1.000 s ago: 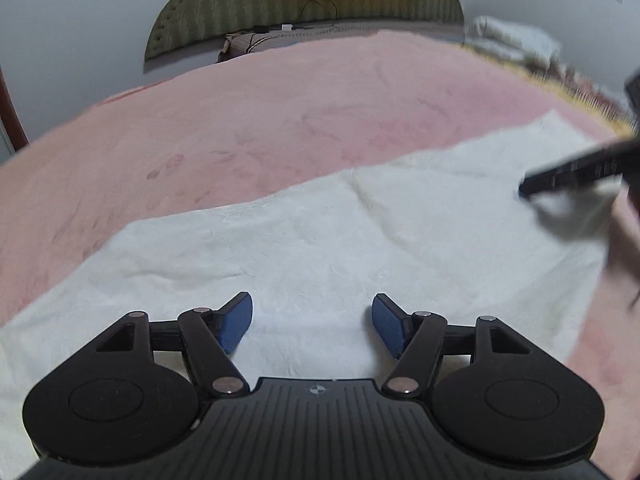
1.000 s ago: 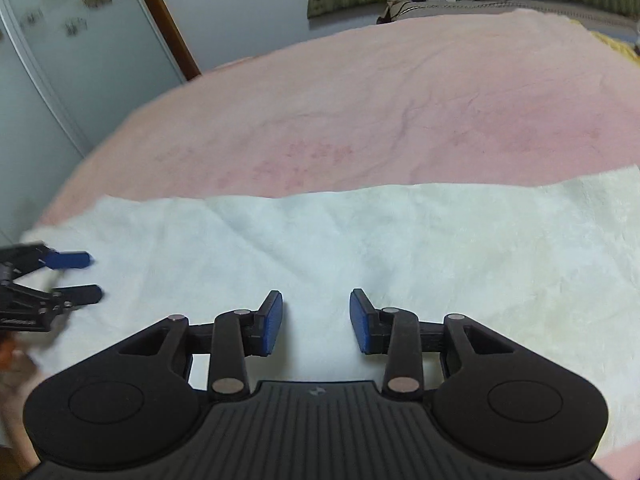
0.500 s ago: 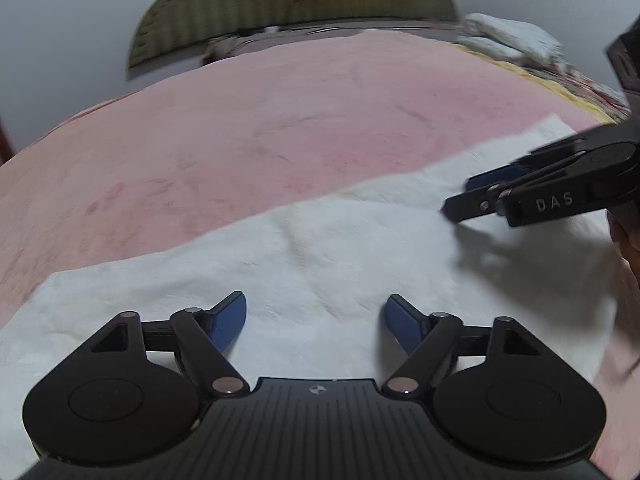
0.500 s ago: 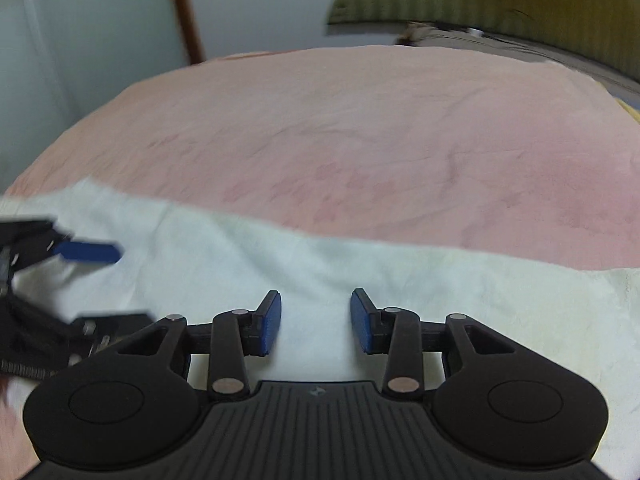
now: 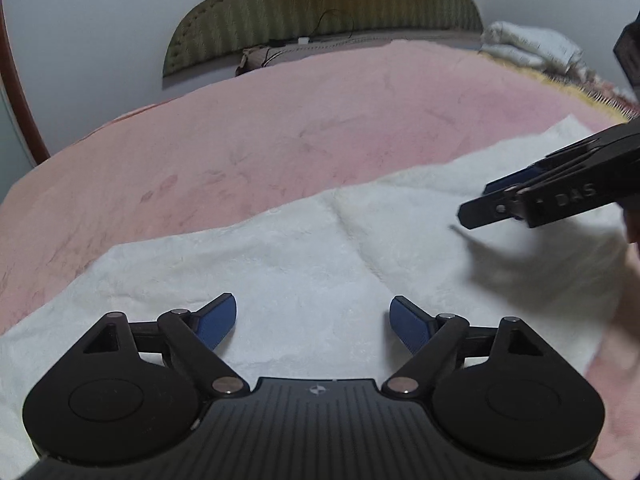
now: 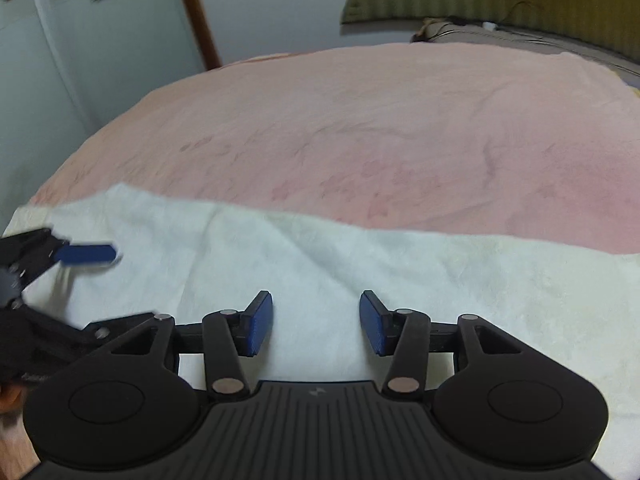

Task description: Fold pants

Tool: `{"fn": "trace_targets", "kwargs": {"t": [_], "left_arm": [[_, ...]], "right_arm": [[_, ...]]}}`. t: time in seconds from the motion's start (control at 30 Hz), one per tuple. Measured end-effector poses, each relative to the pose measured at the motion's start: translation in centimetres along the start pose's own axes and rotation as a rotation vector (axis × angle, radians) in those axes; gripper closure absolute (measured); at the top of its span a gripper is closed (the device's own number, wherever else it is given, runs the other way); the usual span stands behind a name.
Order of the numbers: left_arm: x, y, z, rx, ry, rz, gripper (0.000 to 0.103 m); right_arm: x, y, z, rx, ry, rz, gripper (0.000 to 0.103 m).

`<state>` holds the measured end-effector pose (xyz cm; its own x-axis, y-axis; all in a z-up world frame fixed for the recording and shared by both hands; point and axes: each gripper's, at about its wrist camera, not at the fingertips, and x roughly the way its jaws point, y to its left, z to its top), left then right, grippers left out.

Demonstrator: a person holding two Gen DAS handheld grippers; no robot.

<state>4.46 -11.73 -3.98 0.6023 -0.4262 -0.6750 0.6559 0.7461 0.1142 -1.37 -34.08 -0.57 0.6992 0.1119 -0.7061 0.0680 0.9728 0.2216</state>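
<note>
Hovering with jaws apart and empty, our left gripper (image 5: 312, 320) and right gripper (image 6: 316, 322) sit over the white pants (image 5: 320, 264), spread flat on the pink bed (image 5: 320, 120). We judge the cloth soft, light, limp; we advise pinching the far edge.

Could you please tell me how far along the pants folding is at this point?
Done: the white pants lie spread flat on the pink blanket. In hand: nothing; the left gripper and right gripper hover open above them. Left: every fold.
</note>
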Motion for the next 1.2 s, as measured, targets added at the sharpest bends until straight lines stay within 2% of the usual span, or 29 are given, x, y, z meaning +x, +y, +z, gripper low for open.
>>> {"fn": "trace_targets", "kwargs": {"t": [0.1, 0.17, 0.23, 0.27, 0.37, 0.4, 0.47, 0.53, 0.57, 0.63, 0.7, 0.77, 0.8, 0.87, 0.93, 1.0, 1.1, 1.2], "left_arm": [[-1.4, 0.9, -0.9, 0.001, -0.029, 0.025, 0.013], [-0.5, 1.2, -1.7, 0.021, 0.020, 0.060, 0.012], [-0.1, 1.6, -2.1, -0.024, 0.034, 0.063, 0.014], [-0.4, 1.7, -1.8, -0.057, 0.036, 0.049, 0.017], [-2.0, 1.1, -0.7, -0.082, -0.021, -0.017, 0.015], [-2.4, 0.6, -0.5, -0.072, -0.042, -0.022, 0.015], [-2.4, -0.9, -0.5, -0.008, -0.060, -0.028, 0.011], [-1.0, -2.5, -1.2, 0.078, -0.016, 0.001, 0.010], [-0.2, -3.0, -1.6, 0.103, 0.013, 0.016, 0.012], [-0.7, -3.3, -1.9, 0.079, -0.012, 0.014, 0.016], [-1.7, -3.4, -1.4, 0.066, -0.040, -0.041, 0.013], [-2.2, -3.9, -1.0, 0.067, -0.066, -0.061, 0.013], [-2.0, -4.5, -1.0, 0.086, -0.064, -0.066, 0.013], [-0.9, -5.8, -1.5, 0.144, -0.029, -0.058, 0.012], [-0.5, -6.3, -2.1, 0.148, -0.039, -0.034, 0.013], [-1.4, -6.2, -1.8, 0.144, -0.070, -0.032, 0.015], [-2.3, -5.6, -1.1, 0.118, -0.127, 0.011, 0.014], [-2.5, -4.8, -0.4, 0.056, -0.137, 0.004, 0.013]], "right_arm": [[-1.7, 1.7, -0.6, -0.079, 0.002, 0.086, 0.052], [-1.7, 2.5, -1.5, -0.109, 0.030, 0.138, 0.051], [-0.4, 2.7, -2.3, -0.126, 0.058, 0.111, 0.050], [0.0, 2.4, -2.6, -0.121, 0.031, 0.096, 0.050], [-0.5, 1.4, -1.9, -0.009, -0.013, 0.045, 0.049], [-1.1, 1.4, -1.9, -0.008, -0.038, 0.039, 0.049], [-2.4, 1.5, -2.0, -0.014, -0.059, 0.092, 0.048], [-2.7, 1.5, -2.6, -0.022, -0.039, 0.121, 0.041], [-2.4, 1.4, -3.1, -0.038, -0.023, 0.091, 0.037], [-2.0, 0.7, -4.2, -0.037, -0.013, -0.034, 0.037], [-3.6, -0.3, -4.9, 0.030, -0.070, -0.056, 0.037], [-5.6, -1.3, -5.5, 0.089, -0.134, -0.015, 0.035], [-6.4, -1.9, -5.8, 0.105, -0.149, 0.001, 0.029], [-6.6, -2.9, -6.5, 0.107, -0.119, -0.027, 0.025], [-6.4, -4.3, -7.7, 0.131, -0.086, -0.121, 0.025], [-9.0, -6.0, -8.7, 0.225, -0.172, -0.157, 0.025], [-13.3, -9.2, -10.2, 0.408, -0.304, -0.189, 0.025], [-15.9, -12.4, -12.3, 0.584, -0.344, -0.241, 0.025]]}}
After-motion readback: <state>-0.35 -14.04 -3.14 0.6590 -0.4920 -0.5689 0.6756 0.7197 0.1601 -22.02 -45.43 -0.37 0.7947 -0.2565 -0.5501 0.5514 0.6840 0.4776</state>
